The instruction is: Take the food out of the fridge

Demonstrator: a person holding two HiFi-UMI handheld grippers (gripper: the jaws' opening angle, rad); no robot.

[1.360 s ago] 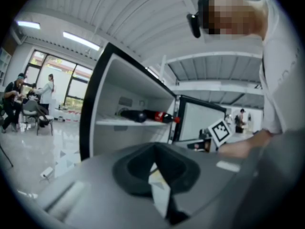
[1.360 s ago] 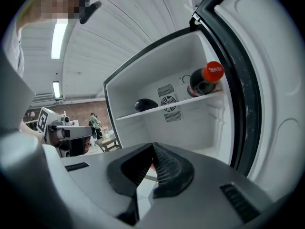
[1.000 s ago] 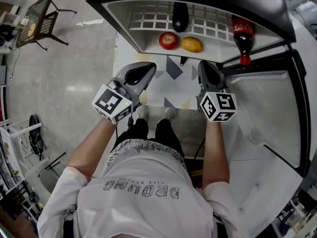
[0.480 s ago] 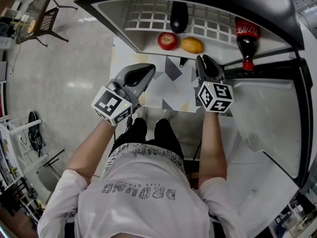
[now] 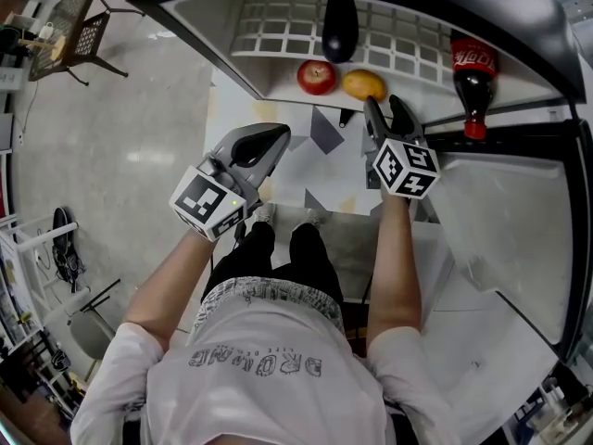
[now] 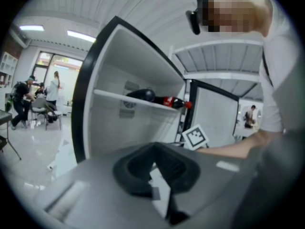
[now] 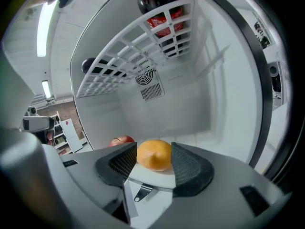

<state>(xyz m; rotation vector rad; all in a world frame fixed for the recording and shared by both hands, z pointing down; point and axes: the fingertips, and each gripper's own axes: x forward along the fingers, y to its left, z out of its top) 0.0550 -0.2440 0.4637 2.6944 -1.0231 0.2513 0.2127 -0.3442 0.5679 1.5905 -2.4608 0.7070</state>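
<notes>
Holding anything in your right hand-held gripper (image 5: 385, 106)?

No. Its jaws are opening. In my right gripper view the orange (image 7: 154, 155) sits framed between the two pads, but neither pad presses on it.

Where is the orange lying?

On the white bottom shelf (image 5: 283, 83) of the open fridge (image 5: 519, 21), near the front edge. In my head view the tips of my right hand-held gripper are just short of it, pointing into the fridge.

What's beside it?

A red apple (image 5: 316, 76) lies just to its left on the same shelf, with a small gap between them. Above them is a white wire rack (image 5: 278, 37). A dark rounded thing (image 5: 339, 28) lies on it, and a cola bottle (image 5: 473, 74) lies further right with its red cap toward me.

And your left hand-held gripper (image 5: 278, 137)?

Its jaws are together with nothing between them. It hangs outside the fridge, in front of the left part of the shelf, apart from the apple
</notes>
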